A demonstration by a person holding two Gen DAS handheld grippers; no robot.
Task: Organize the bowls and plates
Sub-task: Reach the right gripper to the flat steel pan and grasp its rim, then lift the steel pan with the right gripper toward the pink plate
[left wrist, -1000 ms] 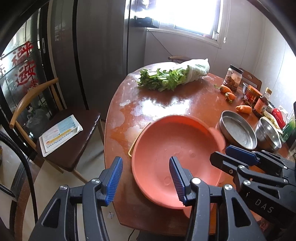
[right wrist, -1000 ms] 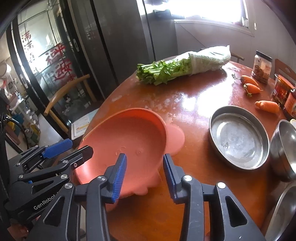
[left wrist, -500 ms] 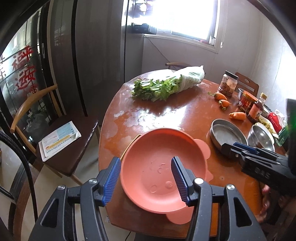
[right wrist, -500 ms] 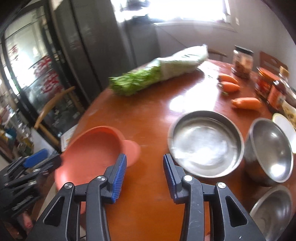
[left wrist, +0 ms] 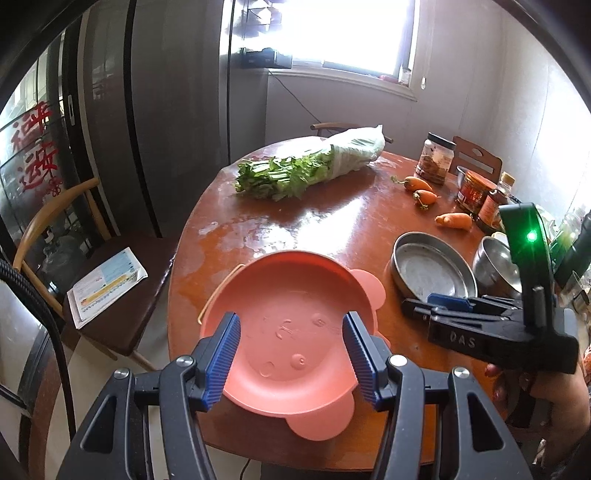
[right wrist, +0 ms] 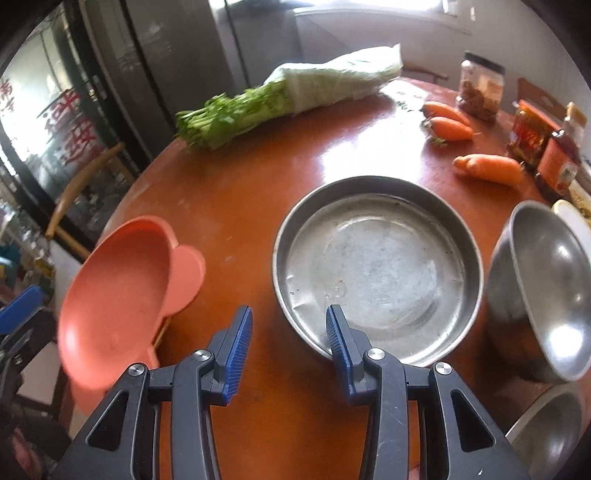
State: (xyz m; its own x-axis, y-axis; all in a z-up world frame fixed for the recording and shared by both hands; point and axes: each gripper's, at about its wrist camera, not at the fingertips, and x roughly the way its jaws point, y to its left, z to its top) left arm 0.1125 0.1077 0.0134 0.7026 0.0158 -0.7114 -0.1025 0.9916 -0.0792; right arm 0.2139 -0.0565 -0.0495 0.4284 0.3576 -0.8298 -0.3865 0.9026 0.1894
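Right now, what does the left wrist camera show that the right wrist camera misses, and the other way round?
Only the left view shows the wooden chair seat with a printed leaflet and the bright window. Only the right view shows a third steel bowl at its lower right edge. Both show the salmon-pink eared plastic plate, the flat round steel pan, the deep steel bowl, the three orange carrots and the bagged bundle of leafy greens on the round red-brown table.

My left tongs (left wrist: 291,354) stand apart over the pink plate (left wrist: 291,332) on the counter (left wrist: 332,221), their jaws having just been opening, nothing pinched. My right tongs (left wrist: 417,308) reach toward the steel pan (left wrist: 432,269).
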